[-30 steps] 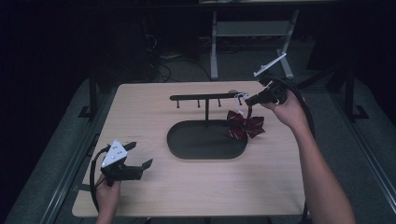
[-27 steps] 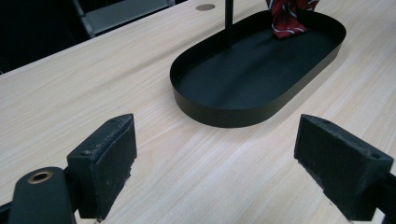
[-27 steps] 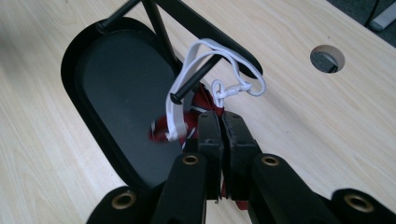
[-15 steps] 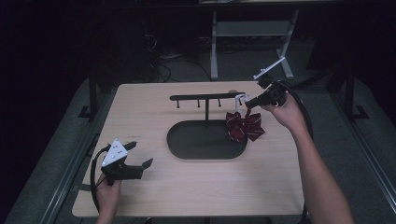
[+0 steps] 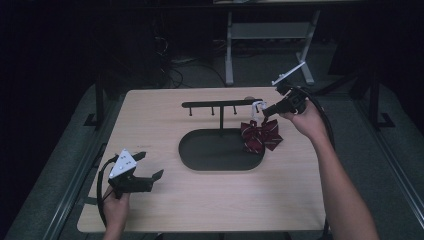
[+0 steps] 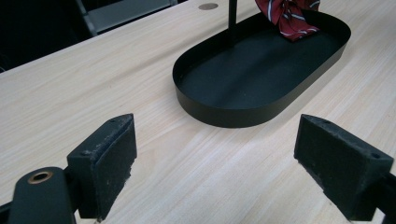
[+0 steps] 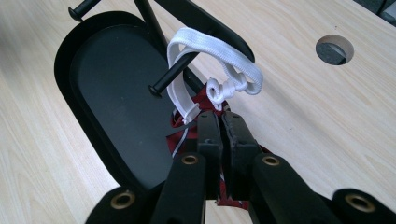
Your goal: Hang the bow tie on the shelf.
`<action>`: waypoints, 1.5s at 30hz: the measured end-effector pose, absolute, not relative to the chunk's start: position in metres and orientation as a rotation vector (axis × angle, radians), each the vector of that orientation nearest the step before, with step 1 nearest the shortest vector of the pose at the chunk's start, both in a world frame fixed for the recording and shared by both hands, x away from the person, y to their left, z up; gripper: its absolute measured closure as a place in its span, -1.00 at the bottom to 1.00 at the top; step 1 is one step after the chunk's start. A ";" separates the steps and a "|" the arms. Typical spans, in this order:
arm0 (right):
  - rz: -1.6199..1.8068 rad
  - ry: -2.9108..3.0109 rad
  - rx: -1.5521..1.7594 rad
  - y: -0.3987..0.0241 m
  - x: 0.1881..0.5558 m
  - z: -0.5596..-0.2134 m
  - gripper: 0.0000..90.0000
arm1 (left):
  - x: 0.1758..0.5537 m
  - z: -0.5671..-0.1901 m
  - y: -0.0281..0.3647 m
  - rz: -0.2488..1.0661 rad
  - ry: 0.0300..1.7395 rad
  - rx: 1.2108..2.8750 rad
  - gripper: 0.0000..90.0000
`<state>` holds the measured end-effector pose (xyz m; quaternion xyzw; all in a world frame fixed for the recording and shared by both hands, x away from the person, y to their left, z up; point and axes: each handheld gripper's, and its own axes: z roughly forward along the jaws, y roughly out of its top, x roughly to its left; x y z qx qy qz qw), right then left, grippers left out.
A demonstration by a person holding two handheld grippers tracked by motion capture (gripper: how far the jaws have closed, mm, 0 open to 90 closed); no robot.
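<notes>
Right fingers (image 7: 219, 122): clamped on the red striped fabric bow tie (image 5: 261, 136), its white elastic loop (image 7: 212, 65) draped over the black metal rack's peg (image 7: 173, 72), near the desk's far right corner.
Left fingers (image 6: 215, 163): spread apart, nothing held, near edge.

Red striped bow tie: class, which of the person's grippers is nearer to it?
Right. The right gripper grips the bow tie by the rack; the left gripper waits open at the table's near left.

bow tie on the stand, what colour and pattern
Dark red bow tie with thin pale stripes; clearest in the left gripper view.
</notes>
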<state>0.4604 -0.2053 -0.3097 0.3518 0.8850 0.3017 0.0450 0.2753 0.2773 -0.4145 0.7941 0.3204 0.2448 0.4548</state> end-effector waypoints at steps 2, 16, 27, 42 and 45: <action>0.922 2.703 1.079 -0.206 0.461 -0.310 0.92 | 0.275 -0.415 0.277 0.602 0.795 1.957 -0.71; 0.910 2.696 1.095 -0.204 0.463 -0.317 0.92 | 0.275 -0.414 0.277 0.603 0.783 1.963 -0.71; 0.929 2.699 1.104 -0.205 0.463 -0.321 0.91 | 0.275 -0.414 0.276 0.610 0.778 1.963 -0.71; 0.963 2.720 1.088 -0.208 0.460 -0.326 0.84 | 0.274 -0.415 0.275 0.601 0.783 1.960 -0.71; 0.968 2.726 1.084 -0.210 0.458 -0.328 0.79 | 0.274 -0.415 0.275 0.601 0.784 1.960 -0.71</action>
